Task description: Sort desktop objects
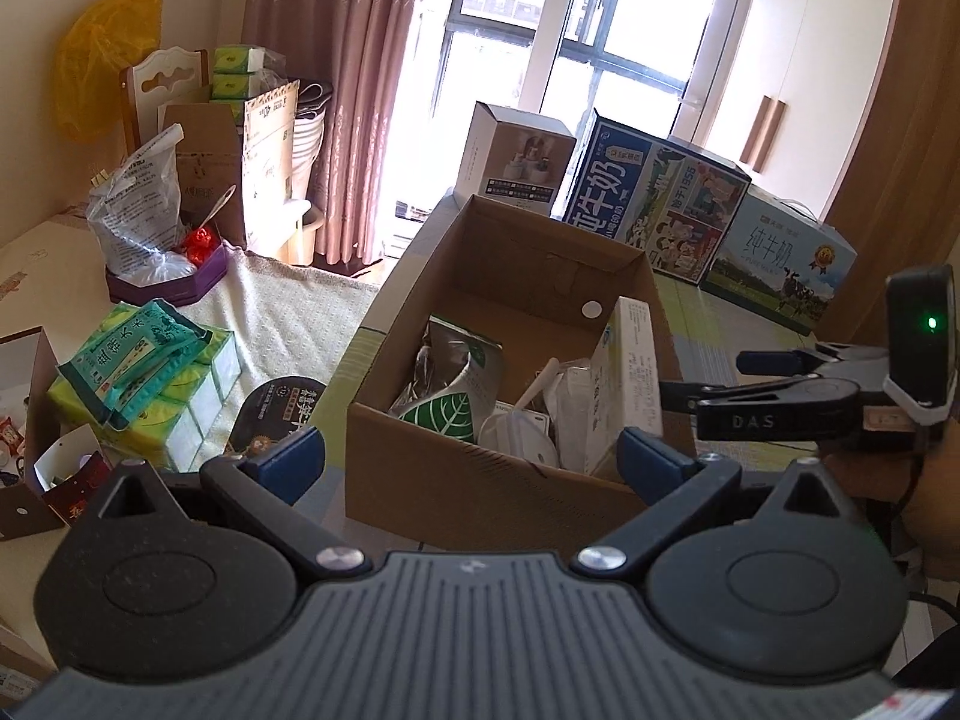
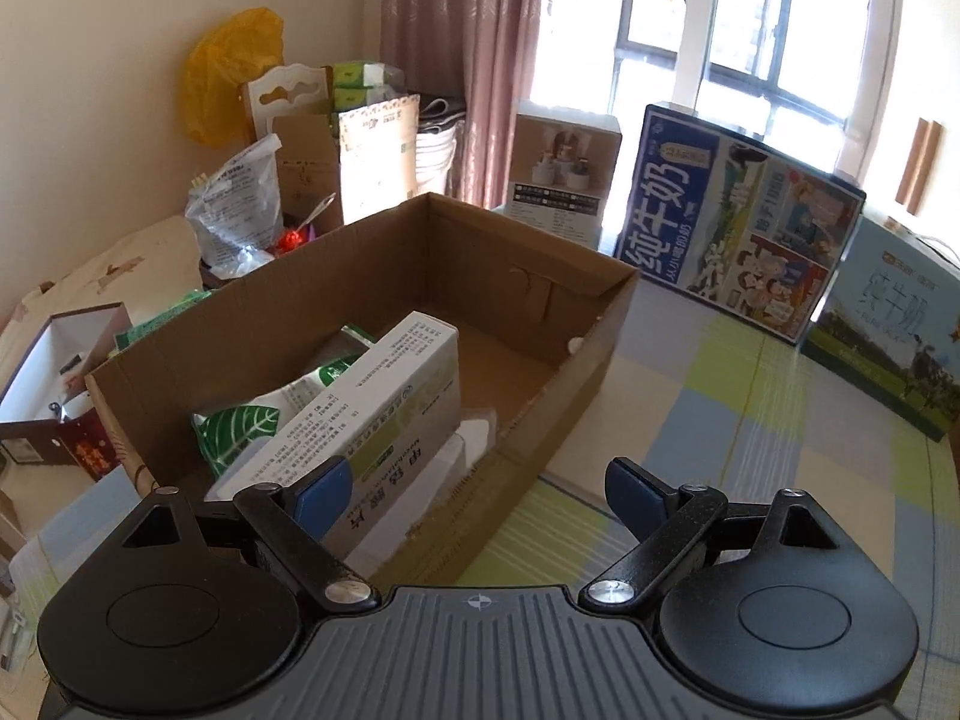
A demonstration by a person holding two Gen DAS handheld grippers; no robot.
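Leftward, green tissue packs are lying on the desk. Beside them the cardboard box is holding a leaf-print pouch and a white medicine carton. Both the left gripper and right gripper are hovering with jaws released, gripping nothing.

Matt brown cardboard box; glossy printed milk cartons; smooth checked tablecloth.
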